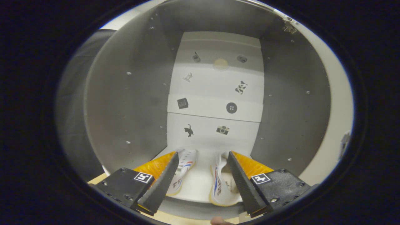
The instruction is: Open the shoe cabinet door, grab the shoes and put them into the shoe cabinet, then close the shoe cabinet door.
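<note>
I look straight into the open shoe cabinet (125,103), with grey side walls and a white back panel (215,84) dotted with small stickers. Two white shoes with red and blue stripes lie side by side on its white bottom shelf (200,184). The left shoe (185,167) is partly behind the left finger and the right shoe (220,187) partly behind the right finger. My gripper (203,153) is open, its fingers spread over the shoes' outer sides with only bare shelf between them. Neither finger presses on a shoe.
A pale panel (337,109) runs along the cabinet's right side, with a metal hinge (289,28) at its top. A light wooden surface (168,217) shows under the fingers. Dark cloth (72,103) hangs left of the cabinet.
</note>
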{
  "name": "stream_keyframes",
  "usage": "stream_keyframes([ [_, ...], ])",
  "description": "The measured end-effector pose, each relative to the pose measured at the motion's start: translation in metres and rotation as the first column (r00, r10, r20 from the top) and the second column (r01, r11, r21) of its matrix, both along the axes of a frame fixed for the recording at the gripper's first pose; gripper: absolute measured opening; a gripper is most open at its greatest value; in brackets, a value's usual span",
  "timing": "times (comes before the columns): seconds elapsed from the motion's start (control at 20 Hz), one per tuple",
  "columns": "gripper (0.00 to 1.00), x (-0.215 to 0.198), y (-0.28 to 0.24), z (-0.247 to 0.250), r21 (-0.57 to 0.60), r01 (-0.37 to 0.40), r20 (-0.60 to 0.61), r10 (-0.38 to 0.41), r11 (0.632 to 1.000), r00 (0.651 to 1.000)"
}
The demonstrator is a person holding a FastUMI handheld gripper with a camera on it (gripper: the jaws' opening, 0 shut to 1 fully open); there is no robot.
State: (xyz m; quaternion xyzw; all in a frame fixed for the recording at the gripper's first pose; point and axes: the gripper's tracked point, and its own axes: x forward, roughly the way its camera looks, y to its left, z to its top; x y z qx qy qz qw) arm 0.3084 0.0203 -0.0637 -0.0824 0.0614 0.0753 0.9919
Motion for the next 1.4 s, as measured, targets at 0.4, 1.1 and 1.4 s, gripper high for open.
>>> stream_keyframes([
  [0.4,1.0,-0.197,-0.01,0.021,0.14,-0.024,0.04,0.019,0.99,0.999],
  [1.1,1.0,-0.422,-0.159,0.05,0.1,0.072,0.092,-0.081,0.992,0.992],
  [1.4,1.0,-0.461,-0.275,0.059,0.191,0.166,0.185,-0.201,0.967,0.962],
])
